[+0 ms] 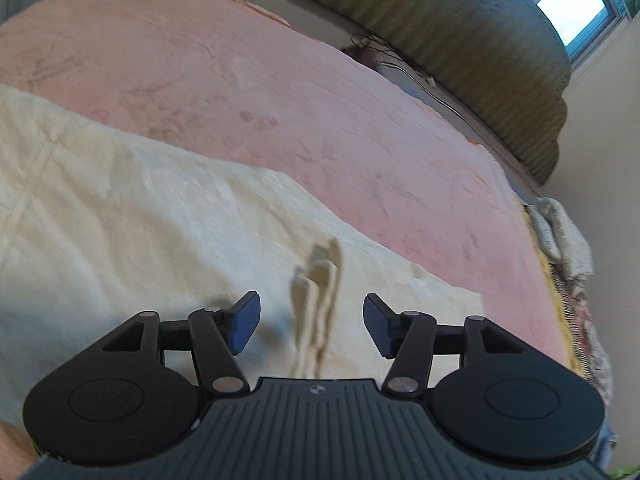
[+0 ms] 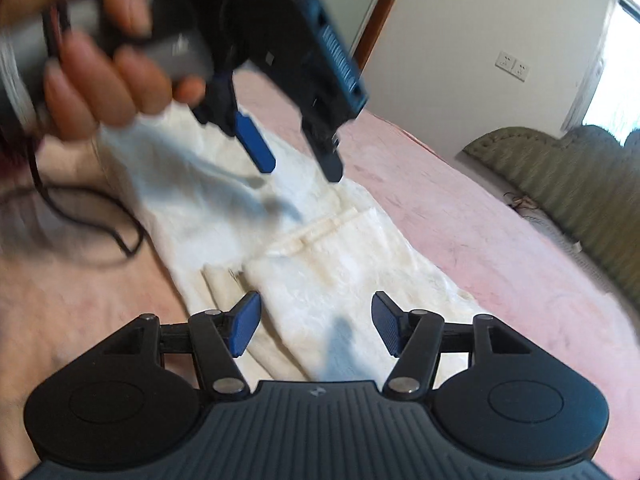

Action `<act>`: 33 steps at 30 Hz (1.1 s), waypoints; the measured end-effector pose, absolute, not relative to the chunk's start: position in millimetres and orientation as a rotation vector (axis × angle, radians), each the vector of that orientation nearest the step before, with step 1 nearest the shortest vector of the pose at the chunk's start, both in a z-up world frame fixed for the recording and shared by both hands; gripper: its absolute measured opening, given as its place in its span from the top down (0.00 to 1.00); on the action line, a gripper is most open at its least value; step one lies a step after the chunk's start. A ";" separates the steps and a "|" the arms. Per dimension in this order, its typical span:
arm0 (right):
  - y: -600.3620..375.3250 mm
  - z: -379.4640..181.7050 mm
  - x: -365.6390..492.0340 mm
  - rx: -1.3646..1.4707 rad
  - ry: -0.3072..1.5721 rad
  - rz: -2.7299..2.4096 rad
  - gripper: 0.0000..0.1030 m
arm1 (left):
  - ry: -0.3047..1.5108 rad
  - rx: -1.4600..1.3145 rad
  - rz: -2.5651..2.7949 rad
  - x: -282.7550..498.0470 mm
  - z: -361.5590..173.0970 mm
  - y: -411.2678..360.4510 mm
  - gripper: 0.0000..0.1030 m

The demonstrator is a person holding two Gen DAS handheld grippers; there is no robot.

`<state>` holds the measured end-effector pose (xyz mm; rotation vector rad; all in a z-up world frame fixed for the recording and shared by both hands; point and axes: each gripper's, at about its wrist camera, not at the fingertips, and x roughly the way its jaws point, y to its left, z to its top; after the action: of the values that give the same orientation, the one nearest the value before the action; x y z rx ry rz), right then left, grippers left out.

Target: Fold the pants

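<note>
Pants [image 2: 320, 248], cream-white, textured fabric, lying flat on the pink bedspread [image 2: 460, 200]. In the right wrist view the garment runs from about 11 o'clock down to 6 o'clock, passing under the right gripper [image 2: 316, 330]. A waistband or seam strip with a belt loop crosses the cloth near frame centre. A folded edge sits at roughly 7 o'clock of centre, just ahead of that gripper's near pad.

Right gripper: jaws apart, blue pads clear of the cloth; fabric lies below and between them, not pinched.

Left gripper [image 2: 298, 174] shows in the same view at 12 o'clock, blurred, held by a hand [image 2: 100, 68], fingers angled down above the upper part of the garment. Jaws apart; nothing held between them.

Left wrist view: left gripper [image 1: 312, 330] with jaws apart. A raised, bunched ridge of the cream fabric [image 1: 316, 300] stands in the gap between the pads, touching neither as far as the blur allows. Remaining cloth spreads toward 9 o'clock.

Surroundings: olive padded headboard [image 1: 480, 60] at 1 o'clock, window [image 1: 576, 4] beyond it at the upper right. Black cable [image 2: 80, 208] trails over the bedspread at 9 o'clock in the right wrist view.
</note>
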<state>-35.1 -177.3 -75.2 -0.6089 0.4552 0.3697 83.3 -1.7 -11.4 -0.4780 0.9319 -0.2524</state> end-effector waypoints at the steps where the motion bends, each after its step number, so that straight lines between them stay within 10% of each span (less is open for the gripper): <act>1: -173.3 -74.7 -33.8 -0.633 0.445 0.362 0.42 | 0.941 -0.489 -0.266 82.2 -11.6 -2.5 0.40; 6: -150.5 -94.3 -22.6 -0.778 0.393 0.334 0.88 | 1.013 -0.578 -0.349 81.1 -18.8 -6.1 0.39; 18: -230.0 -36.2 -8.0 -0.224 0.415 0.423 0.89 | 1.210 -0.868 -0.438 114.8 -77.3 -16.7 0.36; 33: -192.2 -61.3 -14.8 -0.463 0.460 0.401 0.67 | 1.209 -1.016 -0.471 120.0 -87.6 -11.2 0.35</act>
<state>-14.8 -192.2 -61.3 -0.4634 0.4602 0.4005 120.0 -11.2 -87.6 -1.0156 1.2091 -0.4708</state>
